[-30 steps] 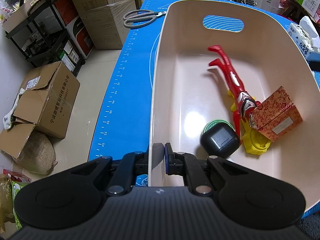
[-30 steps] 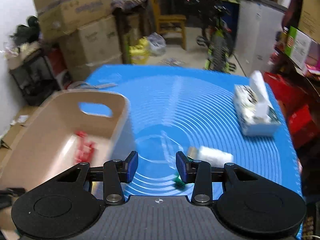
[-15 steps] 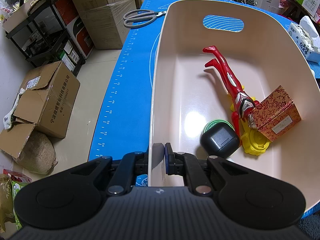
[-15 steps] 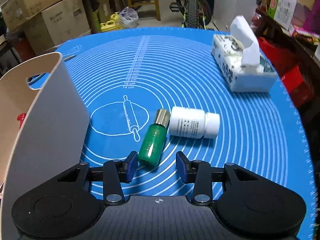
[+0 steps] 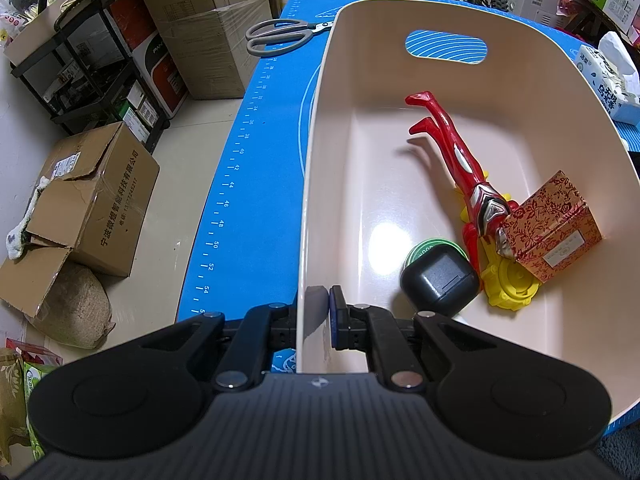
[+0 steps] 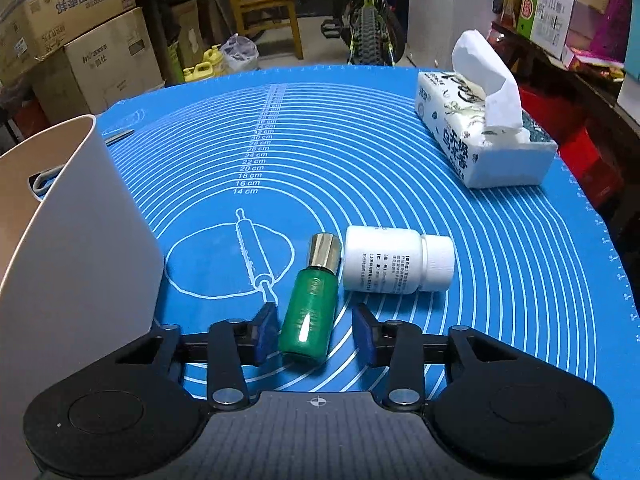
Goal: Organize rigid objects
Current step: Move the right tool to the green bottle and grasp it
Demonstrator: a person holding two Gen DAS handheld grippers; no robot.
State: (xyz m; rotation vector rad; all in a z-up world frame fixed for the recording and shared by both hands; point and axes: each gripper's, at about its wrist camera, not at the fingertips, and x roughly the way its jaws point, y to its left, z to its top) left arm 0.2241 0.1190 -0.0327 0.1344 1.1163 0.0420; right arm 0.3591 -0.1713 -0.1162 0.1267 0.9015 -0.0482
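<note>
Glossy green bottle [image 6: 310, 306], metallic cap

A green glass bottle with a gold cap [image 6: 310, 306] is laid on the blue silicone mat [image 6: 400, 168], touching a white plastic pill bottle [image 6: 394, 266] to its right; a beige plastic bin [image 6: 76, 264] is set left, a tissue pack [image 6: 480, 132] behind.
</note>
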